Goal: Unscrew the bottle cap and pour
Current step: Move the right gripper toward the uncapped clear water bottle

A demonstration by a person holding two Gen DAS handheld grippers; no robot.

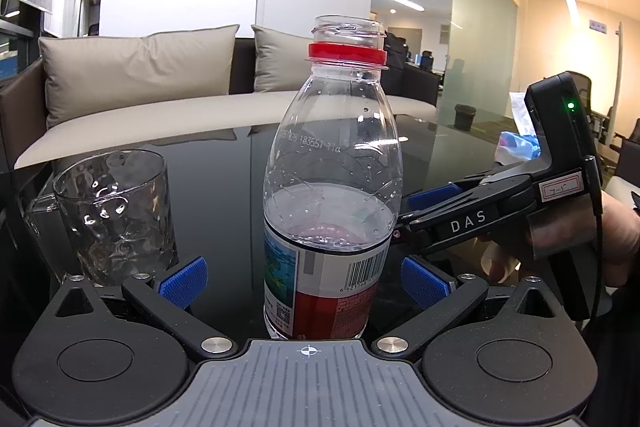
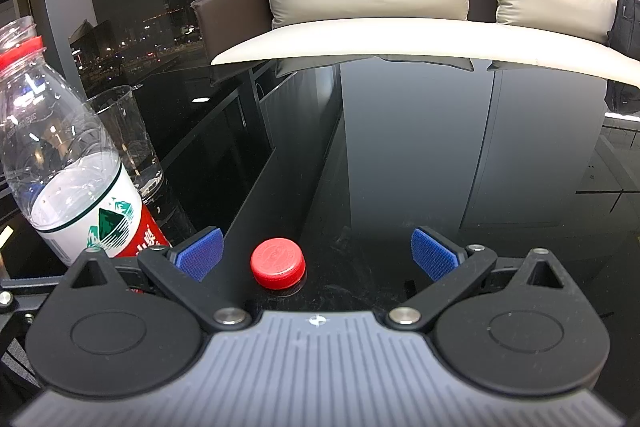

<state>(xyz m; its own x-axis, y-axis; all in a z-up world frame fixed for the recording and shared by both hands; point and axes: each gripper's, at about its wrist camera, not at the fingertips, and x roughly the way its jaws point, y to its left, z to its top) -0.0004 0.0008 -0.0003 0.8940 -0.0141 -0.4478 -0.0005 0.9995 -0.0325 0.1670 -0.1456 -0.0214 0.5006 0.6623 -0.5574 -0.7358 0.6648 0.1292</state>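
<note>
A clear plastic bottle (image 1: pixel 332 195) with a red neck ring and no cap stands upright on the black glossy table (image 1: pixel 224 187), partly filled with water. It stands between the open blue pads of my left gripper (image 1: pixel 304 281), not touching them. An empty glass mug (image 1: pixel 116 215) stands to its left. In the right wrist view the red cap (image 2: pixel 278 263) lies on the table between the open fingers of my right gripper (image 2: pixel 318 253), nearer the left pad. The bottle (image 2: pixel 68 163) and mug (image 2: pixel 128 135) show at the left there. The right gripper body (image 1: pixel 500 211) shows beside the bottle.
A beige sofa (image 1: pixel 160 99) with cushions runs along the table's far edge. A small dark cup (image 1: pixel 464 115) and a blue-white crumpled item (image 1: pixel 518 147) sit at the far right of the table. A dark bag (image 2: pixel 626 19) rests on the sofa.
</note>
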